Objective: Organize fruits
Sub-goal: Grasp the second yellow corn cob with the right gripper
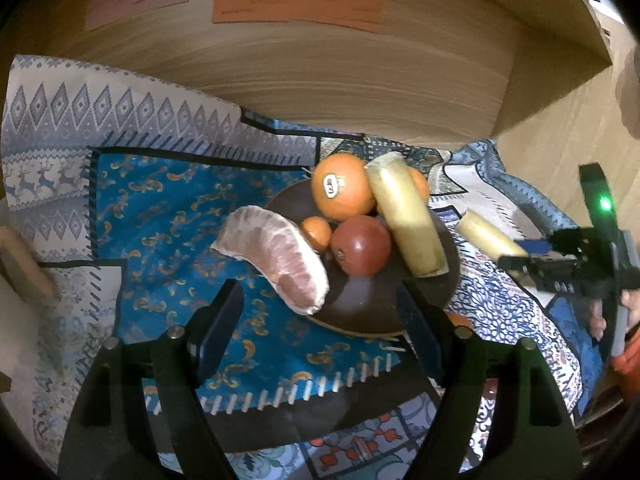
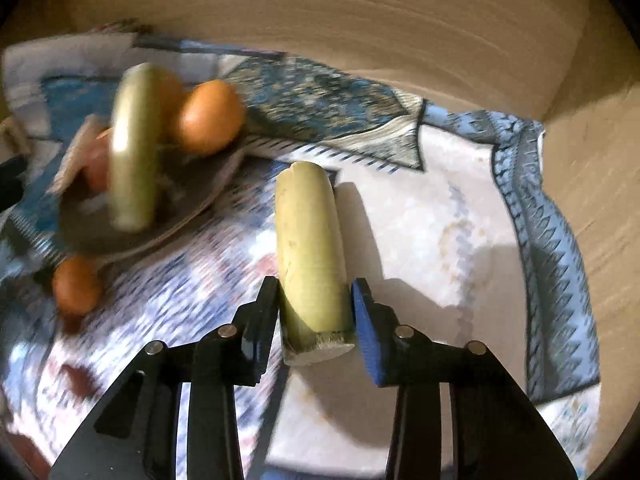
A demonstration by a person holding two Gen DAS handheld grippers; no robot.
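Observation:
A dark plate [image 1: 360,304] holds a large orange [image 1: 342,188], a red fruit [image 1: 362,246], a small mandarin [image 1: 317,233], a peeled pomelo wedge [image 1: 276,254] and a pale yellow-green stalk piece [image 1: 404,216]. My left gripper [image 1: 320,312] is open and empty, just in front of the plate. My right gripper [image 2: 316,320] is shut on a second stalk piece [image 2: 310,248] and holds it over the cloth, right of the plate [image 2: 192,204]. The right gripper also shows in the left wrist view [image 1: 516,258], holding the stalk piece [image 1: 486,234].
A patterned blue and white cloth [image 1: 168,208] covers the wooden table [image 1: 320,80]. A small mandarin [image 2: 76,284] lies on the cloth beside the plate. Coloured paper sheets [image 1: 296,0] lie at the far side. A wooden wall [image 2: 592,160] rises at the right.

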